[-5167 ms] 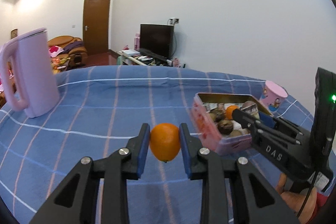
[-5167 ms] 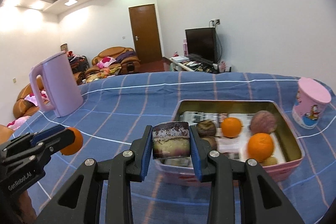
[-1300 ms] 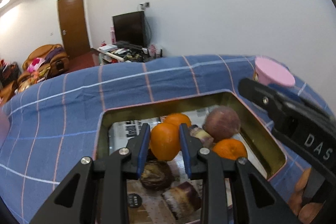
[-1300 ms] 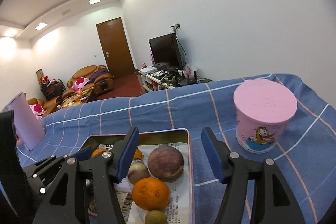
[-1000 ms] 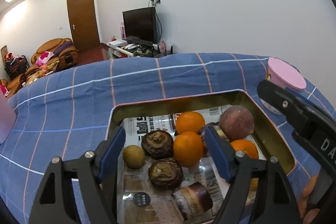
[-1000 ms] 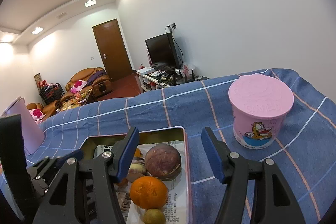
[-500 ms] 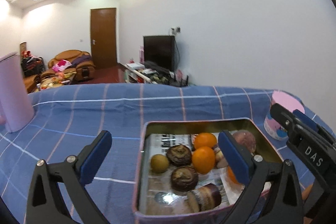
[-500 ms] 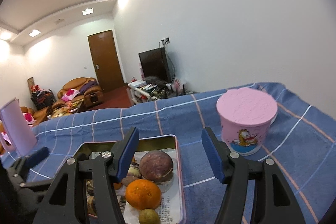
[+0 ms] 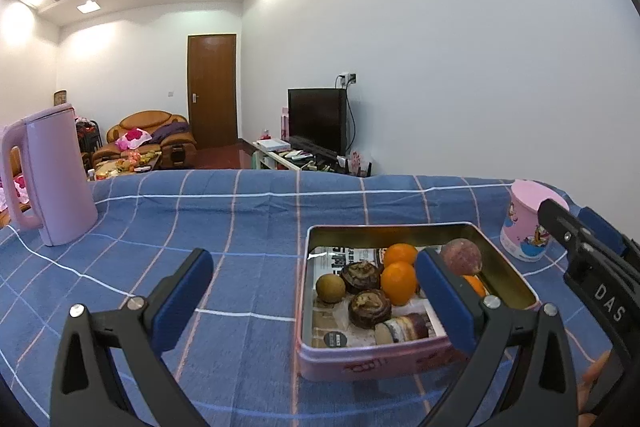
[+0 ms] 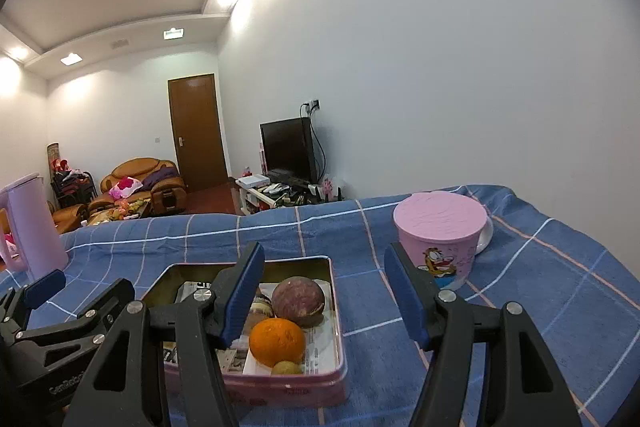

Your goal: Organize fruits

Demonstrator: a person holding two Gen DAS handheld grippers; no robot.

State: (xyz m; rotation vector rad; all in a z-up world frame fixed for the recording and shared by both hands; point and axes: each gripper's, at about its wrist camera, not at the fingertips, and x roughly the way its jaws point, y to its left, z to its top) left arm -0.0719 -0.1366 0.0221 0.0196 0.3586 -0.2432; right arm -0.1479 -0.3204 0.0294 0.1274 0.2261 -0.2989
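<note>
My left gripper [image 9: 312, 291] is spread wide and empty above the blue cloth [image 9: 240, 219]. My right gripper [image 10: 324, 291] is likewise wide apart, holding nothing. The oranges [image 9: 398, 283] lie in the pink tin [image 9: 360, 359]; a pink cup [image 10: 440, 247] stands near it.

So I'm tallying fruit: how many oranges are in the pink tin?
3. Mid-tin, the rear orange sits behind the front orange; the third orange lies nearer the tin's right wall, partly behind the left claw's finger. Others may be hidden.
</note>
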